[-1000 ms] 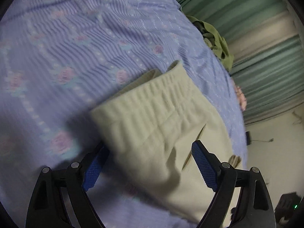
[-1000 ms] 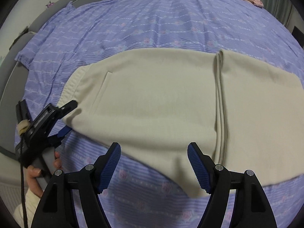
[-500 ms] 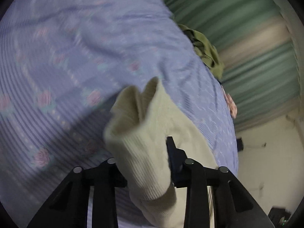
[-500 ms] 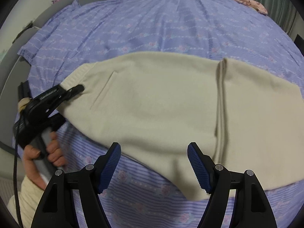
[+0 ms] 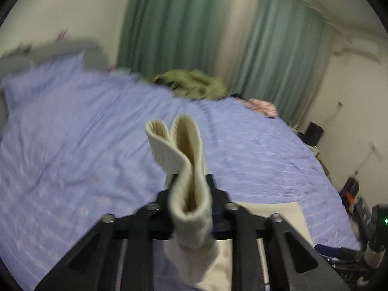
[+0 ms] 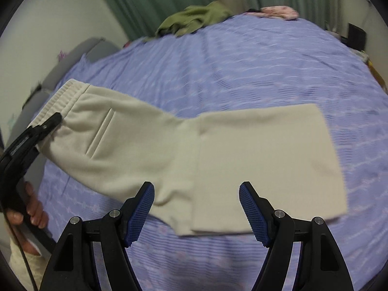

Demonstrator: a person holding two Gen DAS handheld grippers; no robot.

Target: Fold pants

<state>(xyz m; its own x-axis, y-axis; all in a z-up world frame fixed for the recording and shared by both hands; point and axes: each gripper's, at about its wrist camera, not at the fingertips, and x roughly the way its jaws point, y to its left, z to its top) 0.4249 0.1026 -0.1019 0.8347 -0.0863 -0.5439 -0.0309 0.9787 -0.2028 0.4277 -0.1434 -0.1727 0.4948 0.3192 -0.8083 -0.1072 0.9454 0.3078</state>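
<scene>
Pinching the ribbed waistband [image 5: 180,155], the left gripper [image 5: 190,194] lifts the cream pants [image 6: 218,160] off the purple bedsheet [image 6: 242,60], probably to carry that end rightward over the folded legs. The right gripper [image 6: 196,208] hovers wide open at their near edge; far sheet lies free.

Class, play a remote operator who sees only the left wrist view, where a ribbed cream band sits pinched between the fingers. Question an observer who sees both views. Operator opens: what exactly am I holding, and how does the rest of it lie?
Observer: The left gripper is shut on the waistband of the pants; the legs are already doubled over flat on the bed.
Operator: Is the other gripper holding anything?
Observer: No. The right gripper is open above the near edge, at the fold.
Operator: Any detail on the lifted part?
Observer: A slit pocket faces up just below the waistband.
</scene>
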